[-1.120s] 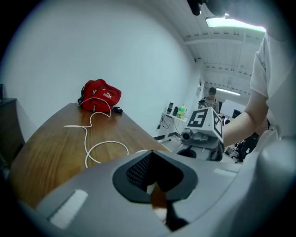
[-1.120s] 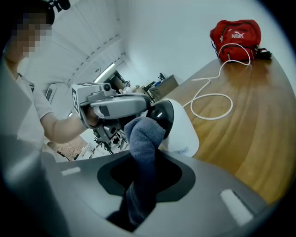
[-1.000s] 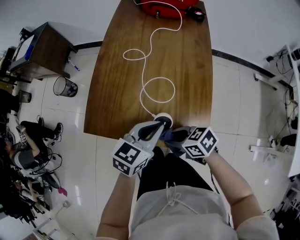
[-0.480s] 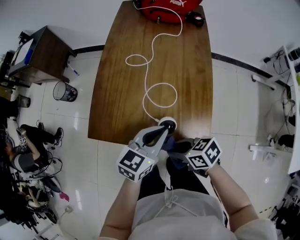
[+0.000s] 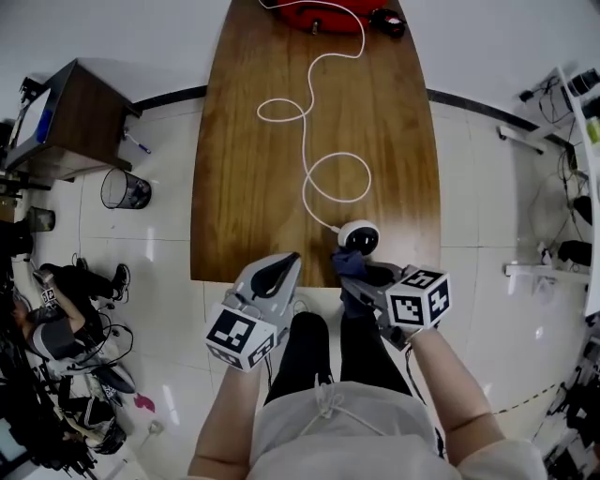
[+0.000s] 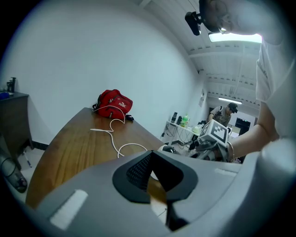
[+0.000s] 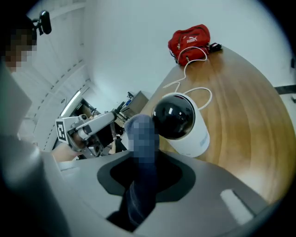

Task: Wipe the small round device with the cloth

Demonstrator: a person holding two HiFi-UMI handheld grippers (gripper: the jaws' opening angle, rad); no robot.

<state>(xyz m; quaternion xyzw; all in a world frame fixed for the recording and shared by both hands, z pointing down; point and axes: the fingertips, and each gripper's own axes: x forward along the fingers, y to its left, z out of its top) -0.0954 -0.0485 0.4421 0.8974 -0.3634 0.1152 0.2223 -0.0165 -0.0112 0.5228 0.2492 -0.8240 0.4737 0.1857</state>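
Observation:
The small round device (image 5: 357, 236), white with a black dome, stands near the table's front edge, its white cable (image 5: 319, 169) looping away behind it. My right gripper (image 5: 354, 272) is shut on a dark blue cloth (image 5: 346, 262) just in front of the device. In the right gripper view the cloth (image 7: 141, 139) rises between the jaws, and its tip lies against the left side of the device's black dome (image 7: 175, 115). My left gripper (image 5: 287, 262) is shut and empty, off the table's front edge, to the left of the device and apart from it. In the left gripper view my left gripper (image 6: 155, 183) holds nothing.
The brown wooden table (image 5: 253, 141) runs away from me, with a red bag (image 5: 323, 17) and a small black item (image 5: 386, 21) at its far end. A wire bin (image 5: 124, 190) and a dark side table (image 5: 66, 122) stand on the tiled floor to the left.
My left gripper, which was at the device, has drawn back to the left and off it. The right gripper with the cloth now sits directly in front of the device.

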